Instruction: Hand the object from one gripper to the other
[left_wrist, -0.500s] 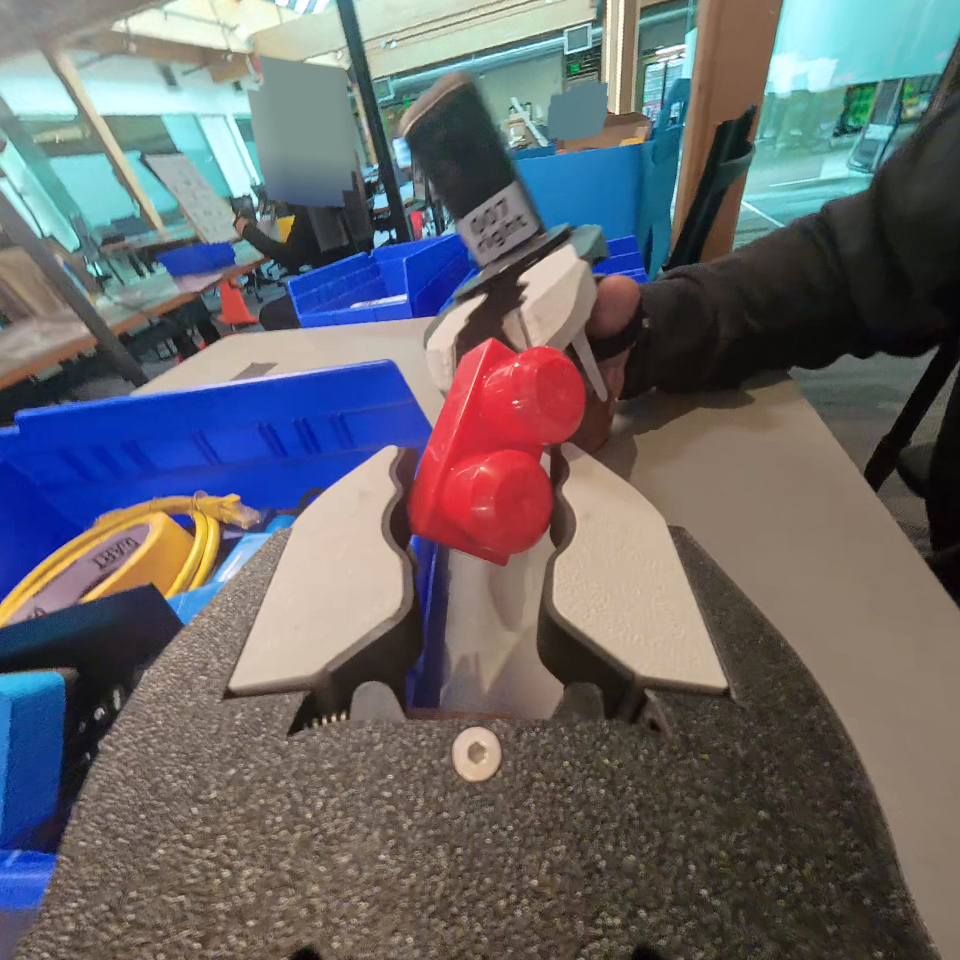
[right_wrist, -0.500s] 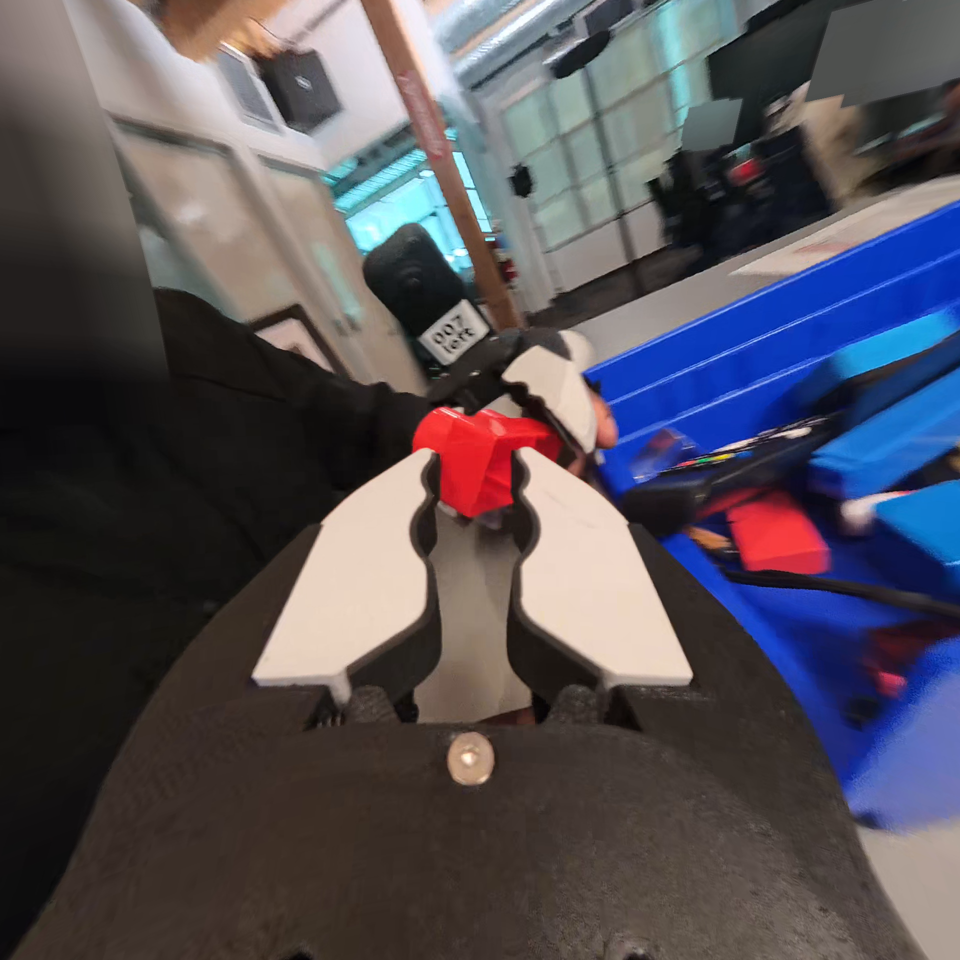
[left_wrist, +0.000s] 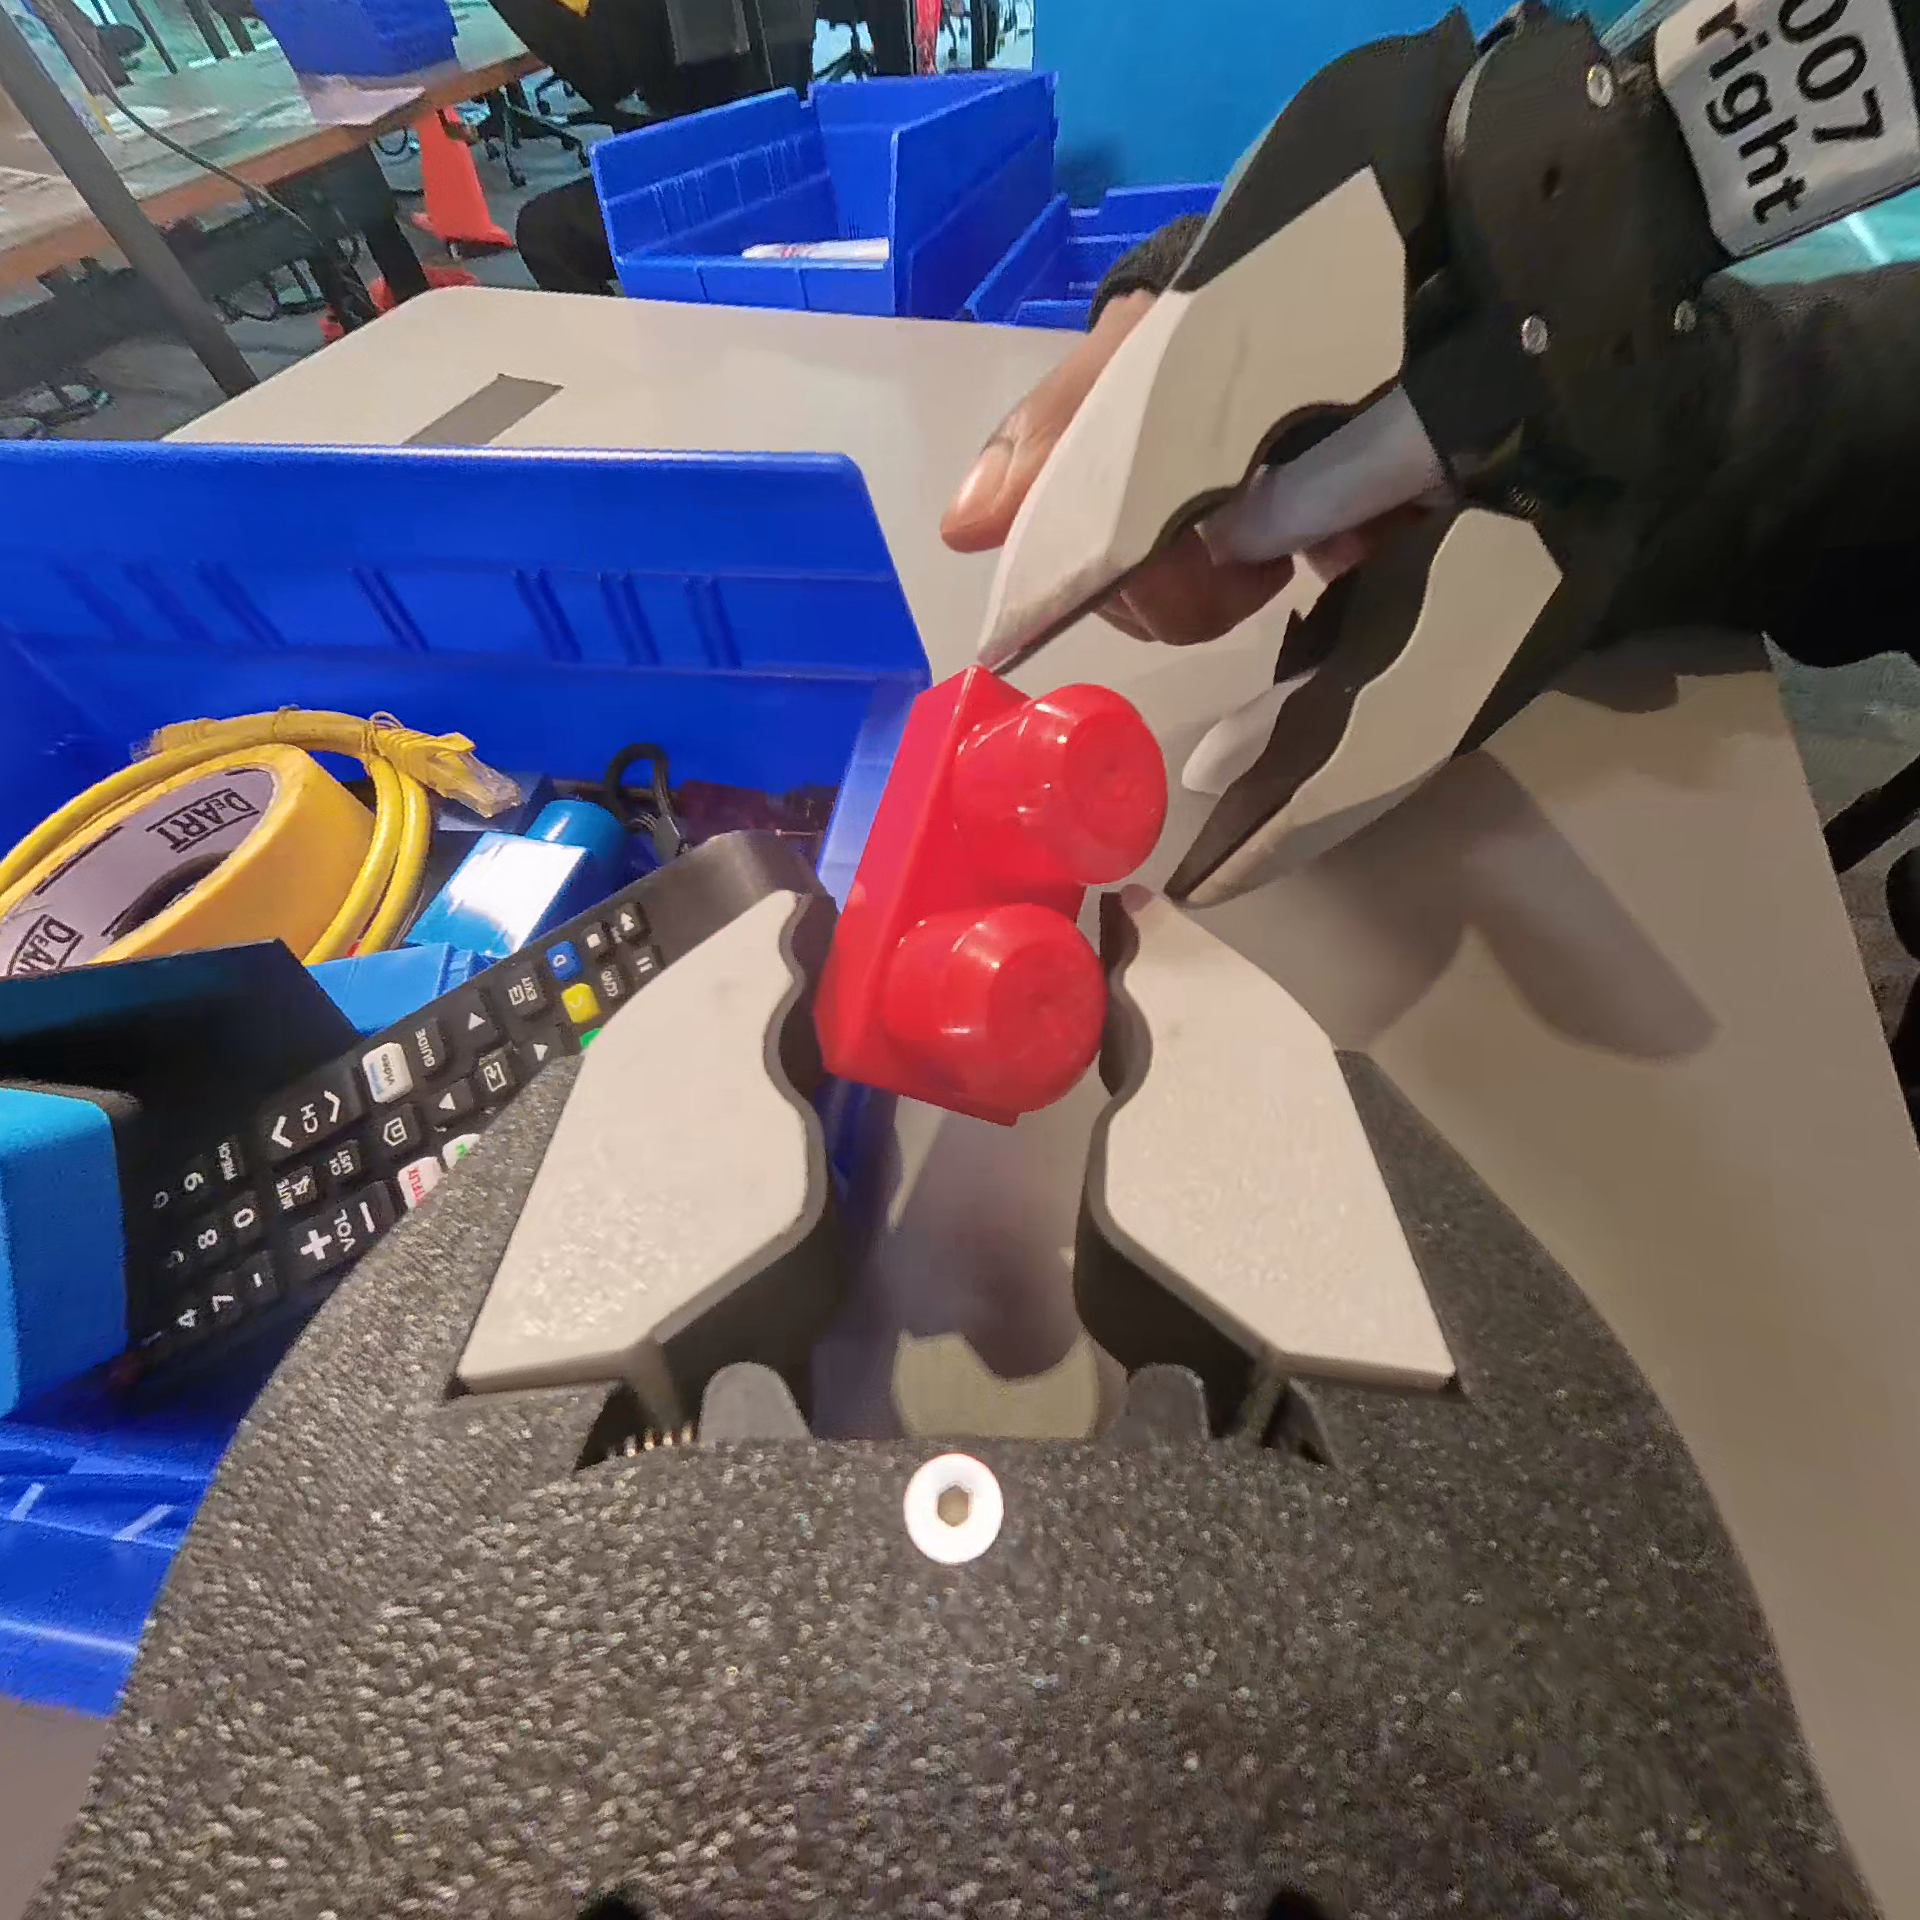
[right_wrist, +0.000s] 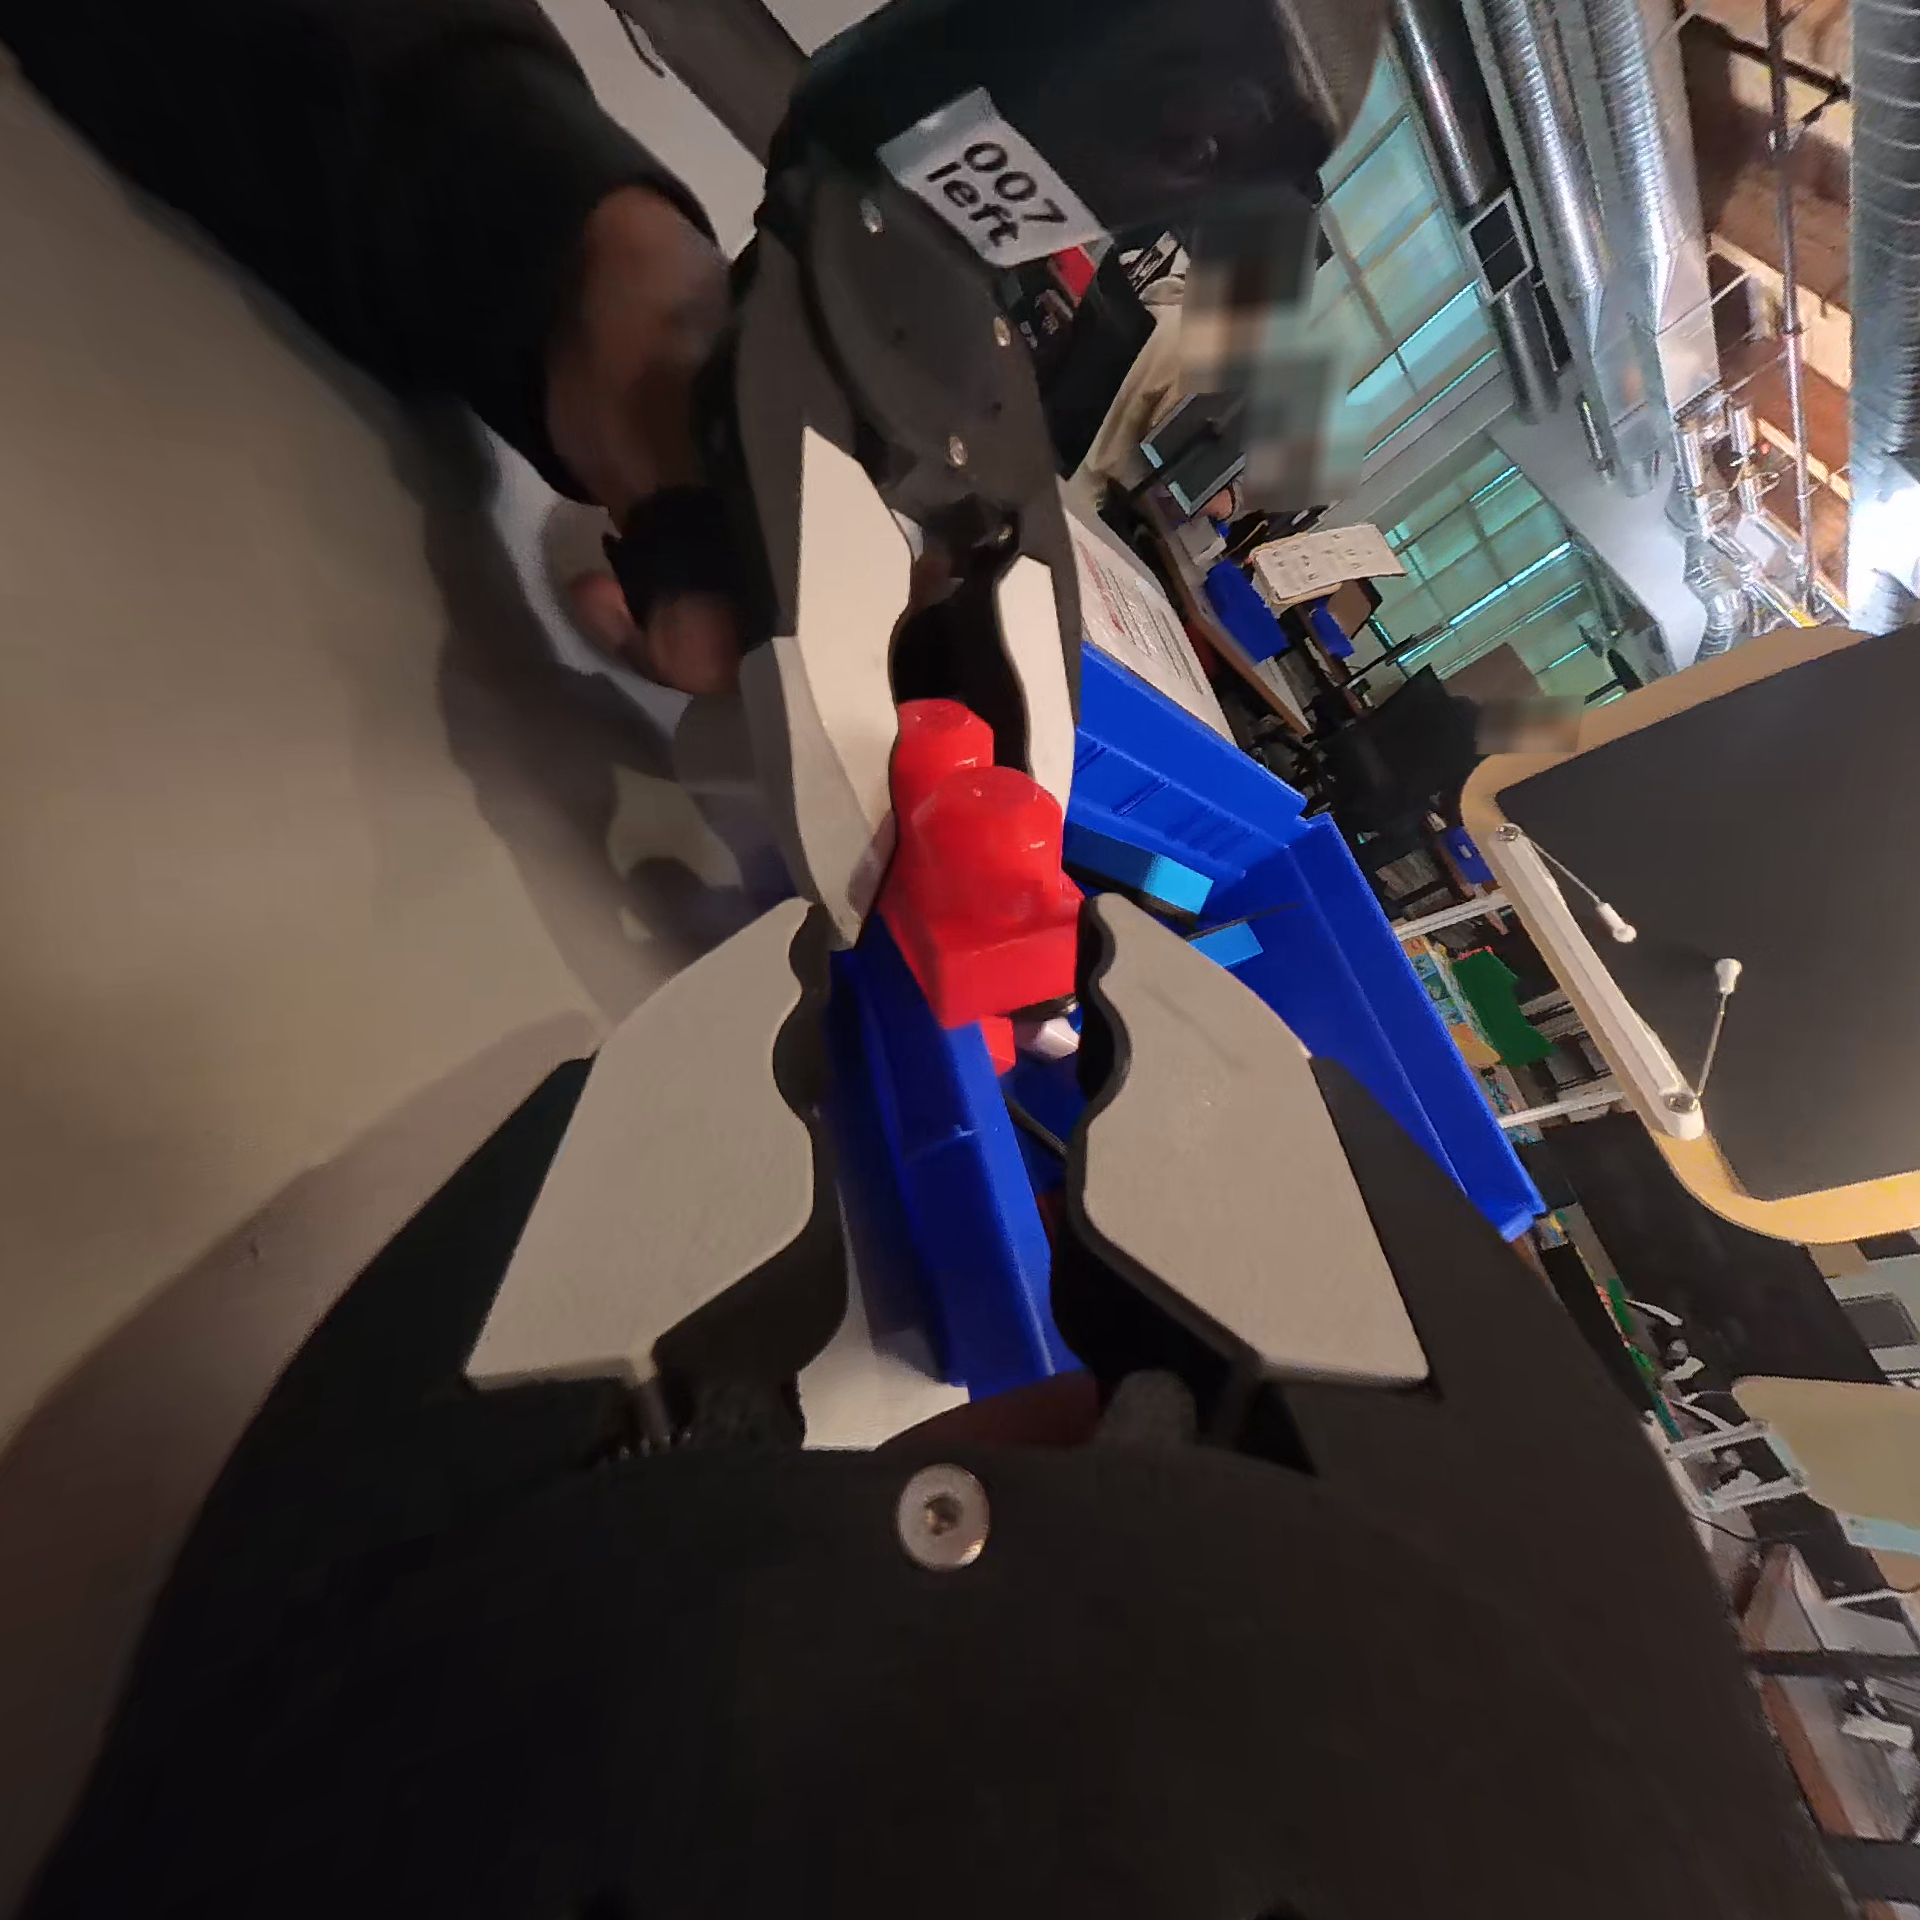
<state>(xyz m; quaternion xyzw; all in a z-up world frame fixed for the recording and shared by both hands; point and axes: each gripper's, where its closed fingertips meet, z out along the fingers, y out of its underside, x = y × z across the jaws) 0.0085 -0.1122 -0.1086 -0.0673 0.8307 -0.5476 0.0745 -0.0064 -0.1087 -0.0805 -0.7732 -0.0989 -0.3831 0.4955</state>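
Left wrist view, bottom centre: the left gripper (left_wrist: 961, 914) is clamped on the red brick (left_wrist: 977, 914), one finger on its flat back, the other against the lower stud. The brick sits mid-frame, tilted, studs facing right, held above the seam between the blue bin (left_wrist: 436, 582) and the grey table (left_wrist: 1558, 1091).

Change from half a second ago: the right gripper (left_wrist: 1086, 774) then sat tight behind the brick at frame centre. It now comes in from the upper right with its jaws spread, one finger tip at the brick's top corner, the other just beside the upper stud. It appears to touch the corner; contact is hard to confirm from this angle.

Right wrist view: the right gripper (right_wrist: 940, 925) shows its fingers parted in the lower half, and the red brick (right_wrist: 966, 883) lies just beyond the tips at centre, not yet between them. This view has rolled and is blurred at the left.

Reading: the handover is at the approach stage. The left gripper has full hold; the right one brackets the free upper end and has not closed.

Farther off, left of the left wrist view: a remote control (left_wrist: 343, 1122), a yellow cable (left_wrist: 384, 779) and a tape roll (left_wrist: 166, 862) lie in the bin. More blue bins (left_wrist: 831, 187) stand at the top.
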